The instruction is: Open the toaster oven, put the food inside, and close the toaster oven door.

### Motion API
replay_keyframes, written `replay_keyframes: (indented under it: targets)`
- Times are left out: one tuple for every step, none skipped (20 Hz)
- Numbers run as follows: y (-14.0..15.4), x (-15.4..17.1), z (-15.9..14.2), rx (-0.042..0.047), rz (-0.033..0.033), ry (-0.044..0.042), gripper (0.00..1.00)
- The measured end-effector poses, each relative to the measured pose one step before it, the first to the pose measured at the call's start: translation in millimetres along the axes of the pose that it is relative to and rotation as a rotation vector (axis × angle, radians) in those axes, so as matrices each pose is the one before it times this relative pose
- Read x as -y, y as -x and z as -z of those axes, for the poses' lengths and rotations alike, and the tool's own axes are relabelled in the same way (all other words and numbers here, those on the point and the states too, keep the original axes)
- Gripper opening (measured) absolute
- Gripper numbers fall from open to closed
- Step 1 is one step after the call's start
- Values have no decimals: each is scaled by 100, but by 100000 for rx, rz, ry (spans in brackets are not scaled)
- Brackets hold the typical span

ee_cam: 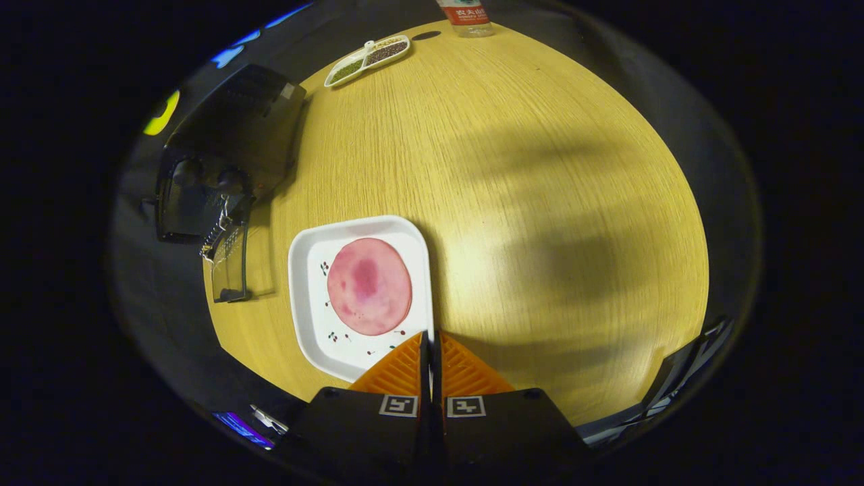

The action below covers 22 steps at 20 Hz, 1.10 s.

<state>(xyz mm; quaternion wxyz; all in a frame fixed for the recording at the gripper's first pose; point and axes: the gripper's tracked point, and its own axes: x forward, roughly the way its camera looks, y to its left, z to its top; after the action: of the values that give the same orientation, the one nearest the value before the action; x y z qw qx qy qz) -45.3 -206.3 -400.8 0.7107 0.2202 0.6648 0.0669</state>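
A round pink slice of food (369, 286) lies on a white square plate (312, 253) on the wooden table. My gripper (430, 335) hovers above the plate's near right corner, its fingers shut together with nothing between them. The black toaster oven (226, 145) stands at the table's left edge, beyond and left of the plate. Its glass door (229, 266) hangs open and down toward the plate, with a chain at its hinge.
At the table's far side lies a white two-part dish (368, 59) holding green and dark grains. A bottle (466, 17) with a red label stands to the right of it. Bare wooden table (540, 202) stretches to the right of the plate.
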Motion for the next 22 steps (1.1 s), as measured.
replay_keyframes:
  targets:
    - [28,-14,67,172,-564,-1056,2]
    - [39,-134,19,787,-1162,-783,2]
    - [108,-198,-63,562,-1444,-740,2]
    - [173,-200,232,457,-1784,-809,2]
    - [274,-216,27,617,-1813,-1335,2]
    - [263,-315,155,711,-1900,-1840,2]
    - [243,-137,85,453,-1504,-2184,2]
    - [318,-56,154,406,-991,-2278,2]
    - [334,-23,151,945,-1078,-2050,2]
    - [430,51,388,1125,-809,-1692,2]
    - [536,14,182,1550,-788,-1507,2]
    - [468,-111,197,1721,-1098,-1599,2]
    - [472,-290,231,2015,-1089,-1767,2]
    - [495,-384,301,1942,-1196,-1949,2]
    - [443,-441,310,2061,-1279,-2309,2]
    - [429,-436,477,2016,-927,-2168,2]
    - [438,-388,503,1873,-1080,-2054,2]
    - [403,-432,709,1692,-861,-1904,2]
    - [383,-328,598,1624,-1020,-1845,2]
    - [338,-254,764,1612,-696,-2025,2]
    - [315,-242,815,1603,-570,-1822,2]
    - [305,-320,903,1620,-399,-1459,2]
